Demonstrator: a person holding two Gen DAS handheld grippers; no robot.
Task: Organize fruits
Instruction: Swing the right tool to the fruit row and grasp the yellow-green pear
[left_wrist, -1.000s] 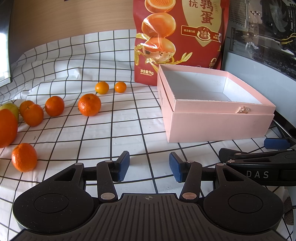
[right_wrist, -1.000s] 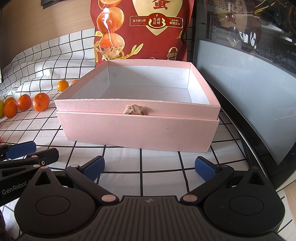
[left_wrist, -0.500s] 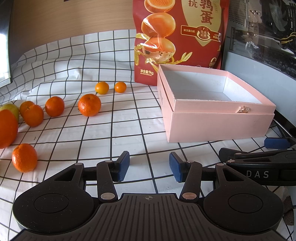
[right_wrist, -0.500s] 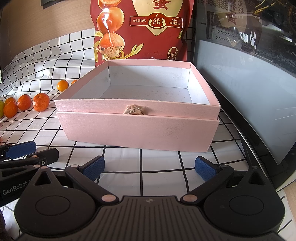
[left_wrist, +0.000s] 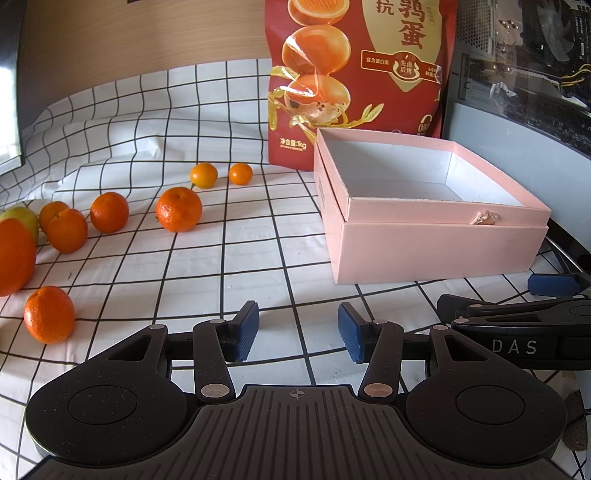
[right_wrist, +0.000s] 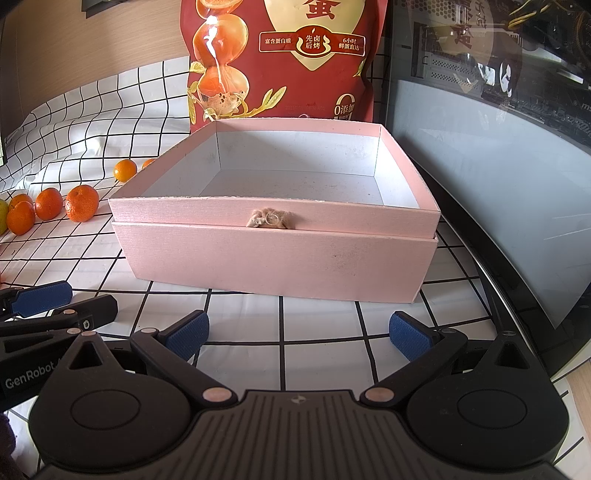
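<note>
An empty pink box (left_wrist: 436, 243) (right_wrist: 273, 254) stands on the checked cloth, its white inside bare. Left of it lie several mandarins, the nearest to the box a mid-sized one (left_wrist: 178, 209) (right_wrist: 82, 203), with two small kumquats (left_wrist: 203, 175) (right_wrist: 125, 170) behind. A large orange (left_wrist: 13, 256) and a mandarin (left_wrist: 48, 314) sit at the far left. My left gripper (left_wrist: 297, 330) is open over bare cloth, nothing between its blue pads. My right gripper (right_wrist: 297, 334) is open just before the box's front wall, holding nothing.
A tall red snack bag (left_wrist: 354, 74) (right_wrist: 284, 59) stands behind the box. A glass-sided computer case (right_wrist: 498, 147) runs along the right. A yellow-green fruit (left_wrist: 22, 218) peeks out behind the mandarins. The cloth (left_wrist: 240, 266) rises up the back wall.
</note>
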